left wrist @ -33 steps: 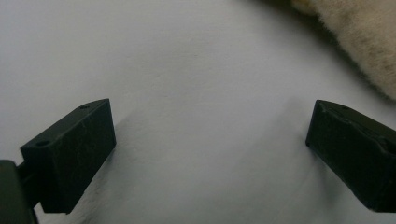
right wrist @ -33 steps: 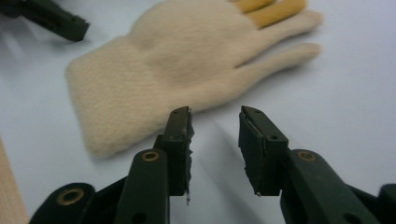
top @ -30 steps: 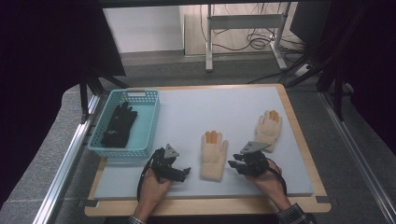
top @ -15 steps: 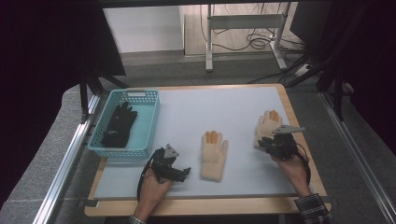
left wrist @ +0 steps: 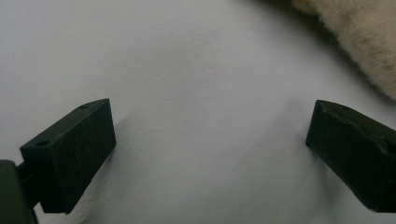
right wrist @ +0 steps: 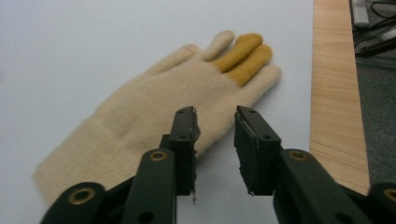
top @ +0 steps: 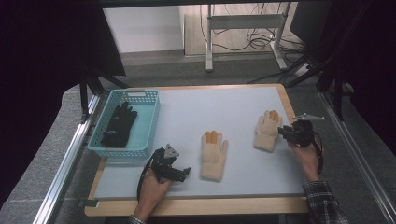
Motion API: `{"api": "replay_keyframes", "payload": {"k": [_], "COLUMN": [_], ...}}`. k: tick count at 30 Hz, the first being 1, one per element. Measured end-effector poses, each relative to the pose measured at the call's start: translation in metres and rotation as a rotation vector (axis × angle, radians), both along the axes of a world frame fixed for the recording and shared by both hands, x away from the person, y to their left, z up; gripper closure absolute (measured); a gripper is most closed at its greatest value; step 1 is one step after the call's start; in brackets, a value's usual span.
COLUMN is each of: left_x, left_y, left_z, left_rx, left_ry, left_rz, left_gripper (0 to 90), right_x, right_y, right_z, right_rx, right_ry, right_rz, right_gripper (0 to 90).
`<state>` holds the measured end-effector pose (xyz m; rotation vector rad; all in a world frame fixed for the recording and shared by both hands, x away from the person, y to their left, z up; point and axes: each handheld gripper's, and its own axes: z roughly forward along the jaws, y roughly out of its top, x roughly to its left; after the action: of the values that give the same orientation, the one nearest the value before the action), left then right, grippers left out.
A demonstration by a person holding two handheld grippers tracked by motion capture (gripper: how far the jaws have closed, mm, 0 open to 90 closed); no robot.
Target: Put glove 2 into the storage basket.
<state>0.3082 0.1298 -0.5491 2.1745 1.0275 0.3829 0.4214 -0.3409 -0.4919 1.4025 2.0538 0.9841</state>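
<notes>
The right tool (right wrist: 215, 135) has slid over to the cream glove (right wrist: 177, 126) lying flat near the tabletop's (top: 233, 107) right edge. Its jaws have just been opening a little and pinch nothing yet. The left tool (top: 173, 171) rests spread wide beside the other cream glove (top: 212, 154). Next, it probably must nip the glove's edge.

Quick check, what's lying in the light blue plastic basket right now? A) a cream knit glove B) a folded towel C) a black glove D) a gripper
C: the black glove lies flat inside the light blue plastic basket, while both cream knit gloves lie out on the white mat.
</notes>
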Motion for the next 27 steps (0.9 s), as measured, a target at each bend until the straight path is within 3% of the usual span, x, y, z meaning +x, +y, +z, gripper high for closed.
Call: {"api": "replay_keyframes", "payload": {"k": [6, 12, 14, 17, 21, 27], "left_x": [0.0, 0.0, 0.0, 0.0, 0.0, 0.0], "left_y": [0.0, 0.0, 0.0, 0.0, 0.0, 0.0], "left_z": [0.0, 0.0, 0.0, 0.0, 0.0, 0.0], "left_rx": [0.0, 0.0, 0.0, 0.0, 0.0, 0.0], "left_ry": [0.0, 0.0, 0.0, 0.0, 0.0, 0.0], "left_rz": [0.0, 0.0, 0.0, 0.0, 0.0, 0.0], "left_gripper": [1.8, 1.8, 1.8, 1.8, 1.8, 1.8], "right_x": [0.012, 0.016, 0.016, 0.015, 0.014, 0.004], "right_y": [0.002, 0.006, 0.006, 0.009, 0.016, 0.022], "right_z": [-0.014, -0.028, -0.028, -0.028, -0.025, -0.004], "right_rx": [0.012, 0.013, 0.029, 0.054, -0.007, 0.005], "right_ry": [0.029, 0.056, 0.057, 0.078, 0.064, 0.016], "right_rz": [-0.017, -0.025, -0.032, 0.006, 0.006, 0.031], "right_gripper": [59.5, 60.0, 66.8, 85.7, 87.7, 87.8]}}
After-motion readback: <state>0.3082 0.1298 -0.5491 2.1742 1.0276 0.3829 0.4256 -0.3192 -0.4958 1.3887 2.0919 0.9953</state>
